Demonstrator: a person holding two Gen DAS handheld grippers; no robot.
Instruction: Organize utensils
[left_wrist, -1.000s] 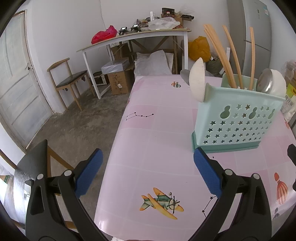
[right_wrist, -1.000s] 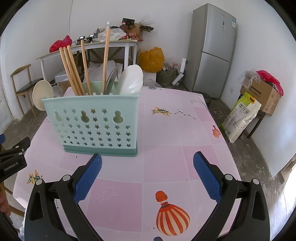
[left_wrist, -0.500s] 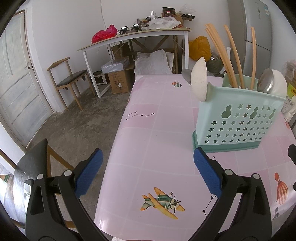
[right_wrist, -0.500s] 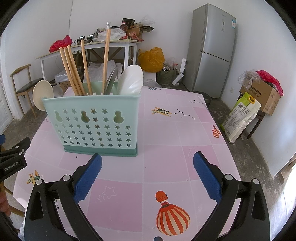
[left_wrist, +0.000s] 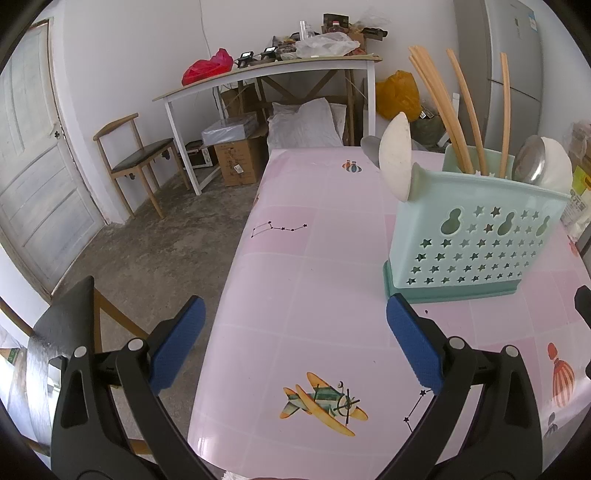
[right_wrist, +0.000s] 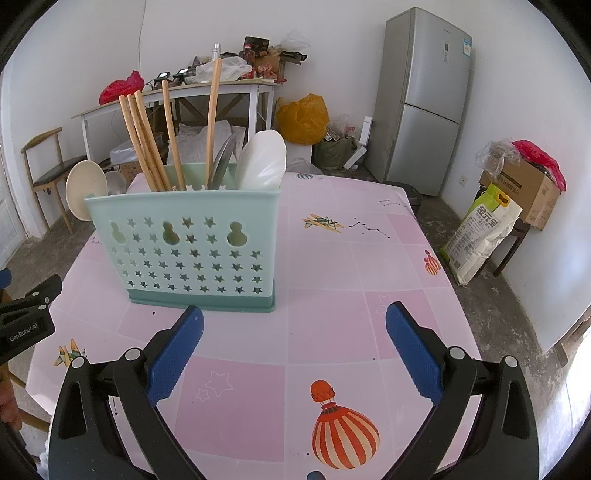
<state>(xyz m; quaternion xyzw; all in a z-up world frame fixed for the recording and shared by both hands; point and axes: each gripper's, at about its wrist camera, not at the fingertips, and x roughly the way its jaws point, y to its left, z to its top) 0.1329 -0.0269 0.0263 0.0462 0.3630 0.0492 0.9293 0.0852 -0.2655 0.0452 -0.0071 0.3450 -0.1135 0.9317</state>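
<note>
Both tongs, left gripper (left_wrist: 293, 347) and right gripper (right_wrist: 294, 350), spread wide, empty. Pale-green star-punched plastic utensil caddy (right_wrist: 184, 251) at eleven o'clock, wooden chopsticks (right_wrist: 147, 144) and white spoons (right_wrist: 264, 158) already upright inside. Apparently finished; next, perhaps only pulling away from the pink patterned tabletop (right_wrist: 332, 280).

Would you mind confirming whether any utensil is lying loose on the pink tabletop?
No, the table shows only printed pictures; the chopsticks stand in the holder.

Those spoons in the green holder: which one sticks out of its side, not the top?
The beige spoon at the holder's left end in the right wrist view; the white spoon stands inside beside the chopsticks.
</note>
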